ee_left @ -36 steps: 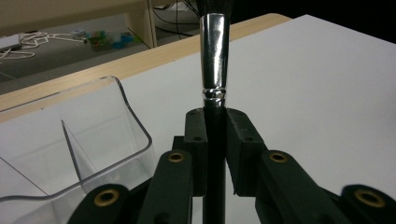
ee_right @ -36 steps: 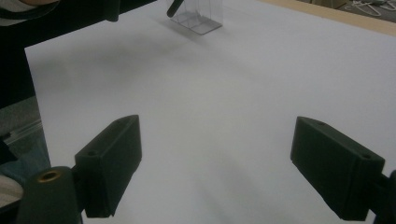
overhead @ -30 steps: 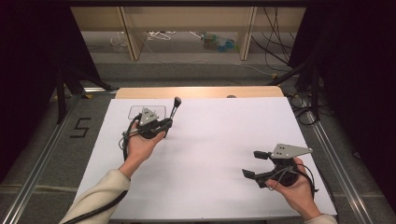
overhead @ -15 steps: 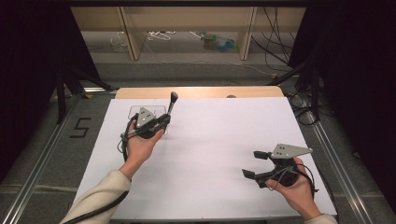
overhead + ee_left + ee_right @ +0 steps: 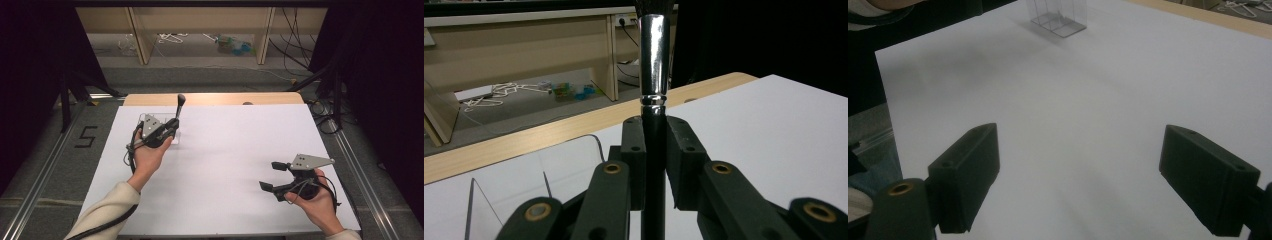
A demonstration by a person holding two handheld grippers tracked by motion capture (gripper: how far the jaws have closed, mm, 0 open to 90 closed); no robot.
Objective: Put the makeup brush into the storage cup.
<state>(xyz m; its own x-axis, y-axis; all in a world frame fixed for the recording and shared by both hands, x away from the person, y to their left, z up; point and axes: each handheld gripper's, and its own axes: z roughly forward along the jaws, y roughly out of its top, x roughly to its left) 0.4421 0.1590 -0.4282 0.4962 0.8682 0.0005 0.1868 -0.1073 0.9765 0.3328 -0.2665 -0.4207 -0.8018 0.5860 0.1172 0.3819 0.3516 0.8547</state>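
Note:
My left gripper [image 5: 171,126] is shut on a makeup brush [image 5: 179,107] with a black handle, a silver ferrule and dark bristles. It holds the brush nearly upright above a clear acrylic holder [image 5: 174,139] at the back left of the white table [image 5: 235,145]. In the left gripper view the jaws [image 5: 655,150] clamp the brush [image 5: 654,60] by its handle just below the ferrule, and the clear holder [image 5: 569,160] lies behind and below. My right gripper [image 5: 268,175] rests at the front right, open, with nothing between its pads [image 5: 968,175]. The holder [image 5: 1058,17] shows far off in the right gripper view.
A wooden strip [image 5: 215,98] runs along the table's far edge. Beyond it are a low shelf, loose cables and small items on the floor [image 5: 230,45]. Metal rails [image 5: 360,170] flank the table. A "5" mark [image 5: 86,136] is on the floor at left.
The brush in my left gripper has swung a little left and more upright, over the clear holder. The right gripper has stayed still.

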